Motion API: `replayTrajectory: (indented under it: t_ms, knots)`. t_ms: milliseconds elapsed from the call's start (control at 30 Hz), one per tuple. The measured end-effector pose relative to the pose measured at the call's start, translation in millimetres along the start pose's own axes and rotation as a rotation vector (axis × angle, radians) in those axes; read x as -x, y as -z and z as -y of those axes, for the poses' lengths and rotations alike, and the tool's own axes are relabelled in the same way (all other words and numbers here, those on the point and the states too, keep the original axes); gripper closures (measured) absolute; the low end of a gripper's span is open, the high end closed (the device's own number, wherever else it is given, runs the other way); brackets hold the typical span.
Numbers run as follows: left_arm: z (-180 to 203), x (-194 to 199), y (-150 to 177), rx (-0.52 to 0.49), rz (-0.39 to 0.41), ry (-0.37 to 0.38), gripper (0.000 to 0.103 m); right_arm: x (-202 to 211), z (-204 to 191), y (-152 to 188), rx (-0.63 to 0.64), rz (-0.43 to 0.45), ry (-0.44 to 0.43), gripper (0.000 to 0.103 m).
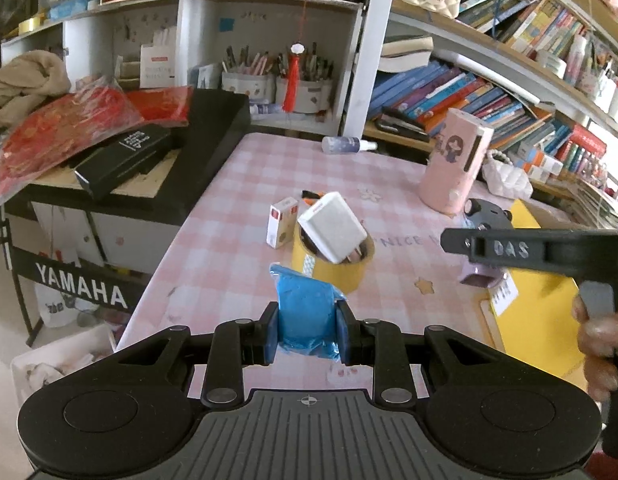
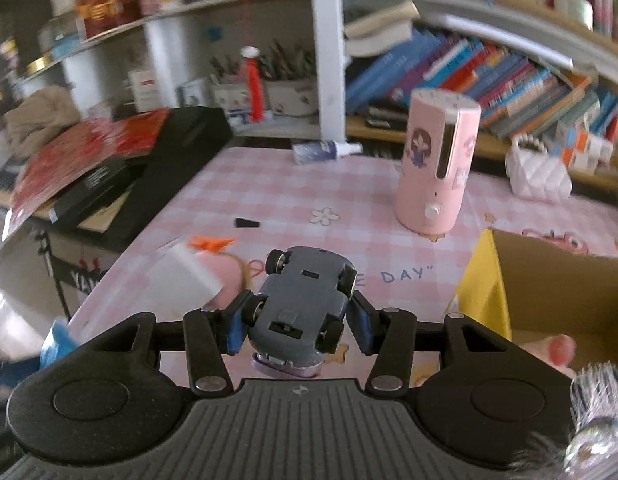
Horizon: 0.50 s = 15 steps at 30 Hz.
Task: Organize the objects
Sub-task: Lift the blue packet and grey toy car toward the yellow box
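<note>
My left gripper (image 1: pixel 307 330) is shut on a blue packet (image 1: pixel 305 312) and holds it above the near edge of the pink checked table (image 1: pixel 245 184). My right gripper (image 2: pixel 299 322) is shut on a grey toy car (image 2: pixel 303 300), held upside down with its wheels up, above the table. The car also shows in the left wrist view (image 1: pixel 489 216), behind the right gripper's arm. A yellow tape roll (image 1: pixel 333 268) lies ahead of the left gripper with a white charger block (image 1: pixel 333 228) resting in it.
A small white and red box (image 1: pixel 282 222) stands beside the roll. A pink canister (image 2: pixel 439 164) stands at the back. A spray bottle (image 2: pixel 325 150) lies near the shelf. An open cardboard box with yellow sides (image 2: pixel 549 280) sits at right. A black keyboard (image 1: pixel 213 136) borders the left.
</note>
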<state>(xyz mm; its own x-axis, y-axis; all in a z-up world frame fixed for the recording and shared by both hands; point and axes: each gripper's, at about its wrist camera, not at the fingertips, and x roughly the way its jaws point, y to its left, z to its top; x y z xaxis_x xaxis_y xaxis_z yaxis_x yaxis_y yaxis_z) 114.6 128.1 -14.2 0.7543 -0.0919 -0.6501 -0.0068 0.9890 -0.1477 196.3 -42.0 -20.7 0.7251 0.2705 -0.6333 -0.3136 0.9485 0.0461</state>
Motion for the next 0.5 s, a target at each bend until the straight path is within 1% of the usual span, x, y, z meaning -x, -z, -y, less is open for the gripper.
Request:
replayTrajectory:
  t_ms: [100,267,500]
  knots:
    - [-1.9,10.4,7.8,0.0,0.002,0.003,0.077,17.2,-8.0,16.0,0.031,-0.003,-0.008,0.055]
    - [-3.4,28.8,20.4,-0.008,0.01,0.012,0.077,38.7,-19.2,41.2,0.043,-0.032,-0.019,0.055]
    - [-0.6,54.7,43.6,-0.036,-0.001,0.037,0.077,70.2,-31.3,70.3,0.064,-0.028,-0.013,0.055]
